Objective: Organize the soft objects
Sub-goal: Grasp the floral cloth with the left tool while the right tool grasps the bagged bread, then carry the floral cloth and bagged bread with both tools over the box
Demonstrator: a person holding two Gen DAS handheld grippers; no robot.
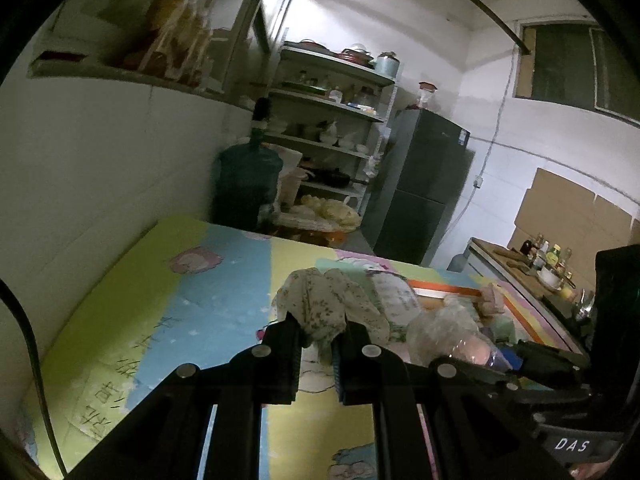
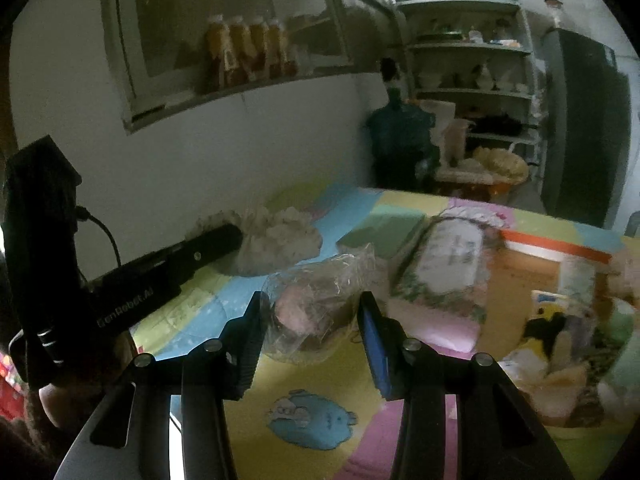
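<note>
My left gripper [image 1: 320, 334] is shut on a bunched floral cloth [image 1: 320, 300], which hangs from its jaws above the colourful mat [image 1: 224, 280]. From the right wrist view, that left gripper [image 2: 234, 234] reaches in from the left with the cloth [image 2: 280, 240] at its tip. My right gripper [image 2: 312, 332] is shut on a clear plastic bag [image 2: 316, 304] with something pink inside, and both pads press its sides. The left wrist view shows this bag [image 1: 448, 332] at the end of the right gripper [image 1: 516, 354].
A floral-printed soft pack [image 2: 448, 268] lies on the mat beyond the bag. An orange-rimmed box [image 2: 560, 248] at the right holds plush toys [image 2: 556, 336]. A white wall [image 1: 100, 168] borders the table's left side. A water jug [image 1: 248, 176], shelves [image 1: 332, 120] and a fridge [image 1: 420, 184] stand behind.
</note>
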